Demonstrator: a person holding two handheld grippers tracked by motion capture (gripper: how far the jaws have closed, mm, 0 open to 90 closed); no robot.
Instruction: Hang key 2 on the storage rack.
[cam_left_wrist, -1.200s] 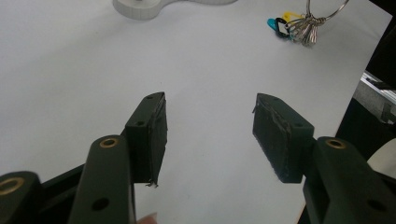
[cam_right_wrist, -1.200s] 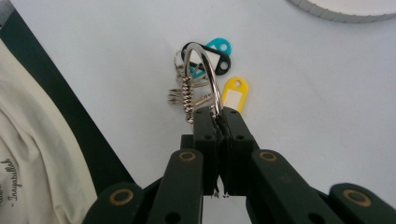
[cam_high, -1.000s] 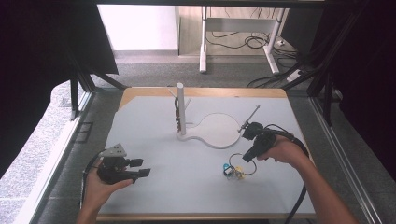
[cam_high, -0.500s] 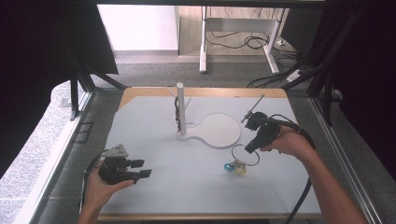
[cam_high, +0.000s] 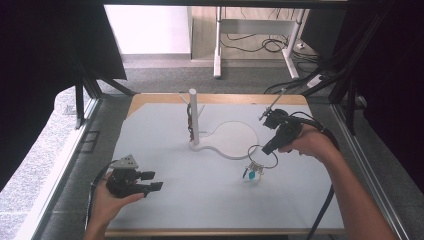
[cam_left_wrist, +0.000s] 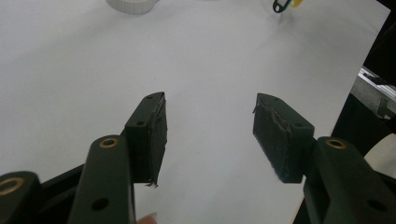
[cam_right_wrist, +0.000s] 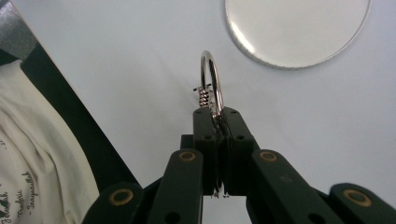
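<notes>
A pale grey table mat (cam_high: 170, 200) covered most of the wooden table (cam_high: 150, 98), and it lay bare around the person's left side; beyond the table, a desk frame (cam_high: 218, 40) and loose floor cables (cam_high: 260, 45) stood on grey carpet. Toward the far middle of the mat stood a white stand (cam_high: 194, 117), an upright post with short pegs rising from a flat base whose round end (cam_high: 235, 139) spread toward the right; something dark hung from one peg, too small to tell; in the right gripper view that round end (cam_right_wrist: 299, 32) lay flat ahead of the jaws, apart from them.

The right gripper (cam_high: 264, 148), held in the person's right hand (cam_high: 310, 142) just right of the round base, pointed down and to the left; its jaws were pressed together on a metal key ring (cam_right_wrist: 212, 88), which rose upright from between the pads in its own view; from the ring a small bunch with a blue tag (cam_high: 254, 172) hung low over the mat, near the base but clear of it.

The left gripper (cam_high: 150, 181) sat in the left hand (cam_high: 107, 202) at the near left of the mat, well apart from the key ring; its jaws stood wide apart with nothing between them.
</notes>
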